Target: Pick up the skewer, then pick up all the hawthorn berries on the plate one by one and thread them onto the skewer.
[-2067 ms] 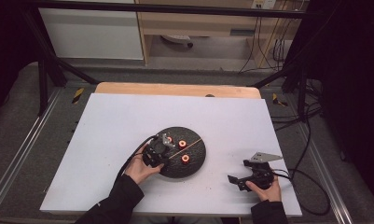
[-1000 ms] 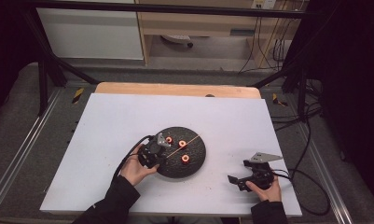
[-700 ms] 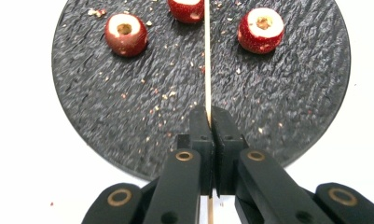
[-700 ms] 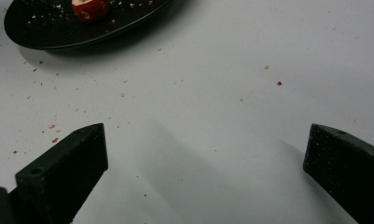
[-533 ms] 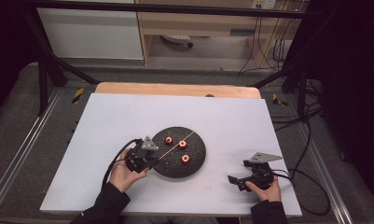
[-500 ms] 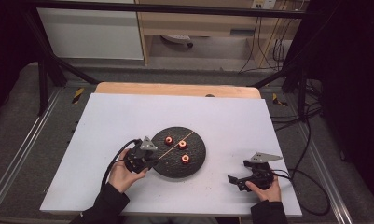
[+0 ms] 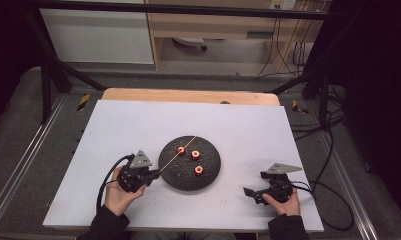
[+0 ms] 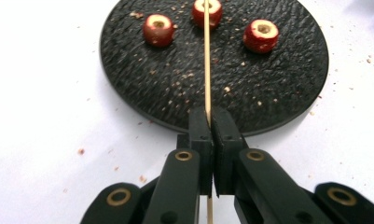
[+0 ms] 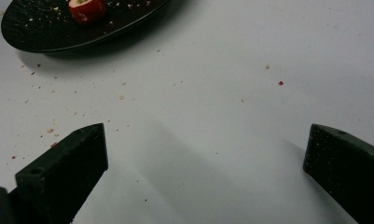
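A round black plate (image 7: 210,175) lies mid-table with three small cored red fruits (image 7: 199,170) on it. My left gripper (image 7: 155,173) sits at the plate's left edge, shut on a thin wooden skewer (image 7: 175,153) that slants up and right over the plate. In the left gripper view the skewer (image 8: 206,60) runs from my shut gripper (image 8: 211,122) across the plate (image 8: 128,88), over the middle fruit (image 8: 214,10), between two others (image 8: 158,29) (image 8: 260,35). My right gripper (image 7: 249,192) rests near the front right, open and empty (image 9: 205,163), with the plate (image 9: 35,32) and one fruit (image 9: 86,9) beyond it.
The white board (image 7: 138,125) covers a wooden table (image 7: 188,95). Crumbs are scattered on the plate and on the white surface (image 9: 198,93). Cables (image 7: 333,200) trail at the right, and metal rails (image 7: 18,170) run along both sides.
My left gripper has drawn back to the left, off the plate to its left edge, taking the skewer with it. The right gripper has stayed put.
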The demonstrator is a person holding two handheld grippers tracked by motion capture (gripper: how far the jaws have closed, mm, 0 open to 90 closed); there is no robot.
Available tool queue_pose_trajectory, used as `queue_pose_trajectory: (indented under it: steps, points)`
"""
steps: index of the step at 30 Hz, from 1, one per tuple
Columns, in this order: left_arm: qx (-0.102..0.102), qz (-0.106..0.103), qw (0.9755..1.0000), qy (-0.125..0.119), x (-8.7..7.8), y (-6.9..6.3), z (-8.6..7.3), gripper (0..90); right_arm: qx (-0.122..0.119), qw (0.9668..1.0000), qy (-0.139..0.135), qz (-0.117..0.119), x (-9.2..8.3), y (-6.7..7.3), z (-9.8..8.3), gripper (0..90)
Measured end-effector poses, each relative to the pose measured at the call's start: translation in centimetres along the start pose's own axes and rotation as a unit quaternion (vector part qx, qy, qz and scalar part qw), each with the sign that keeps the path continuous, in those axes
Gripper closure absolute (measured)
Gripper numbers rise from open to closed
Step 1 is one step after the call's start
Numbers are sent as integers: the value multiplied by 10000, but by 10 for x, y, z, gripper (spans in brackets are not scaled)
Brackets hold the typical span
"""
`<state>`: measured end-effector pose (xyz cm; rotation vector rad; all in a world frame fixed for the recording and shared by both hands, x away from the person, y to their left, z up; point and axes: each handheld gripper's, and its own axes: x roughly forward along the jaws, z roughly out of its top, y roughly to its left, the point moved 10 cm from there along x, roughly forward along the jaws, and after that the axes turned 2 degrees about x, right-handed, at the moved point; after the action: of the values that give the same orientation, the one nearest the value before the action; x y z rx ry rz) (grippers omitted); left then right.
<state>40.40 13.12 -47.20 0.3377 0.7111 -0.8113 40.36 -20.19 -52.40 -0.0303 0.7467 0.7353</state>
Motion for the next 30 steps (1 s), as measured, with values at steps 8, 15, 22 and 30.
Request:
queue_pose_trajectory:
  steps: [8,15,22,30]
  points:
    - [-238,44,9994,-260,-9,8,-16,880,6,10000,7,21,2,1,0,6]
    - [-328,27,9986,-420,-12,11,-29,881,19,10000,-27,19,2,4,3,6]
    - [-340,-24,9980,-536,-17,9,-38,880,-20,10000,-53,8,4,14,11,6]
    - [-293,-31,9978,-589,-18,7,-42,881,-171,9998,-72,-7,12,33,28,6]
